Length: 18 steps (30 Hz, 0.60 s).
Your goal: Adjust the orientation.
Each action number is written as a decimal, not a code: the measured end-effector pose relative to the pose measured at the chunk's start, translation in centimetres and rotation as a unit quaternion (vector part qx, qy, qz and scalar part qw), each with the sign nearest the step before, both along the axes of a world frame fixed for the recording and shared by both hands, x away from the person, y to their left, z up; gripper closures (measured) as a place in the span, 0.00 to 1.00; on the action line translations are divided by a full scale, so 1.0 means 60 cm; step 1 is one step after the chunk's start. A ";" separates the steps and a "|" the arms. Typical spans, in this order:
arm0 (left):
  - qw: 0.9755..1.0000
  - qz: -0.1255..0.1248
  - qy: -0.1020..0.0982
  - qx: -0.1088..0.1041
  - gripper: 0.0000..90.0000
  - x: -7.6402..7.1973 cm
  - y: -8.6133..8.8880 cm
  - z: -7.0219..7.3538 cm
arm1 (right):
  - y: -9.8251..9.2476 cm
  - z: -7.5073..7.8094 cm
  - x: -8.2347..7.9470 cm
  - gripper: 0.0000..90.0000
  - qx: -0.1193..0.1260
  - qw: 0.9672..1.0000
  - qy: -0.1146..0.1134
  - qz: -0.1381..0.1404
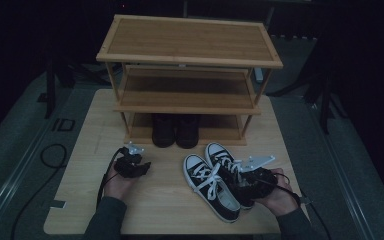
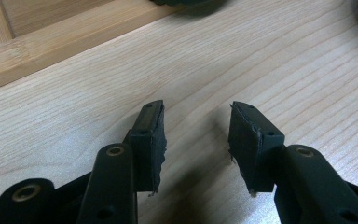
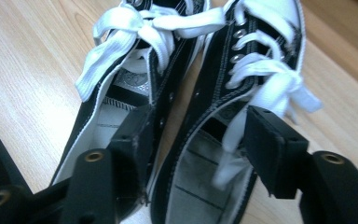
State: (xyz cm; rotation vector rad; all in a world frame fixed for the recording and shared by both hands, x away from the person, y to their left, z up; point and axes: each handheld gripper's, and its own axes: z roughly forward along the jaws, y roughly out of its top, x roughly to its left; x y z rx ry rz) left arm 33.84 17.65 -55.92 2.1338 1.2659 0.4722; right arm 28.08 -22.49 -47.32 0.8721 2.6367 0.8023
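From above, the pair of sneakers lay side by side on the table before the shoe rack, the right gripper at their heels. The left gripper hung spread over bare wood. The right gripper's jaws stood apart inside both sneakers, pinching nothing.

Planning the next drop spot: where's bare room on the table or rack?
Free: the table left and front of the left gripper, and the rack's top shelf and middle shelf. Crowded: the sneakers and right gripper fill front right; dark boots take the bottom shelf's middle.
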 end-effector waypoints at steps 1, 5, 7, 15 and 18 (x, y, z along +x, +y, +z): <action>1.000 0.000 0.000 0.000 0.62 0.000 0.000 0.000 | 0.006 -0.005 0.001 0.44 -0.001 1.000 0.004 0.002; 1.000 0.000 0.000 -0.001 0.62 0.000 0.000 0.000 | 0.013 -0.011 0.003 0.41 -0.002 1.000 0.011 -0.003; 1.000 0.000 0.000 0.000 0.62 0.000 0.000 0.000 | 0.015 -0.013 0.005 0.39 -0.004 1.000 0.014 -0.008; 1.000 0.000 0.000 0.000 0.62 0.000 0.000 0.000 | 0.043 -0.035 0.016 0.34 -0.018 0.999 0.029 -0.010; 1.000 -0.001 0.001 0.000 0.62 0.000 0.000 0.000 | 0.049 -0.040 0.023 0.38 -0.020 0.999 0.034 -0.013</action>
